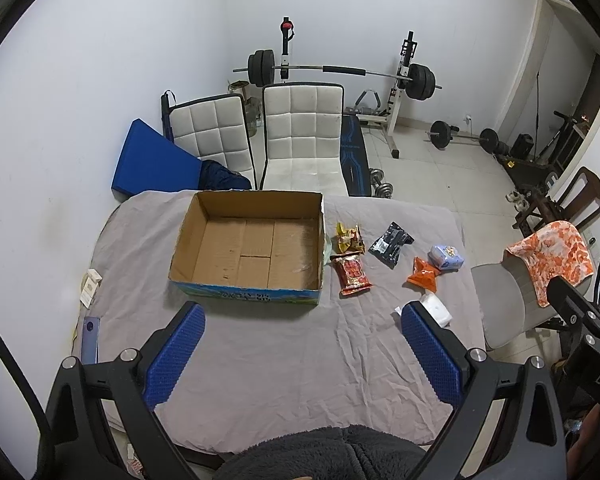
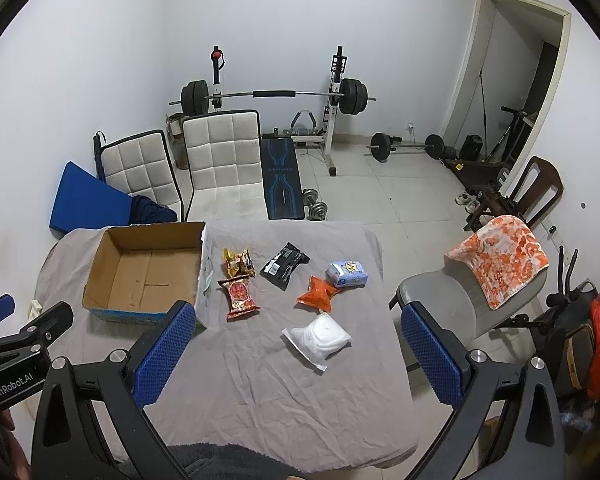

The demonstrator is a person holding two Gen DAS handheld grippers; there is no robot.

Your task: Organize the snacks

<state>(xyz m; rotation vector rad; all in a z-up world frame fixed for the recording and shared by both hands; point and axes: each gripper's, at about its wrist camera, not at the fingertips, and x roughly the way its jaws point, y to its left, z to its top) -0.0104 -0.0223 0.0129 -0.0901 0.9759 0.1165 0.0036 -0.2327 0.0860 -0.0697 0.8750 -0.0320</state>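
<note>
My right claw (image 2: pixel 296 356), spread wide and empty, hangs nearer the white packet (image 2: pixel 318 340) lying just ahead than my left.

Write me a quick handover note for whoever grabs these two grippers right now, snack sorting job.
Left gripper: open, empty, above the near table edge.
Right gripper: open, empty, hovering near the white packet.
Cardboard box: on the table's left side, nothing inside.
Snacks, all loose on the grey cloth right of the box: yellow packet, red packet, black packet, orange packet, blue-white packet, white packet.
Done: nothing packed.
Left: all six packets, presumably into the box.
</note>
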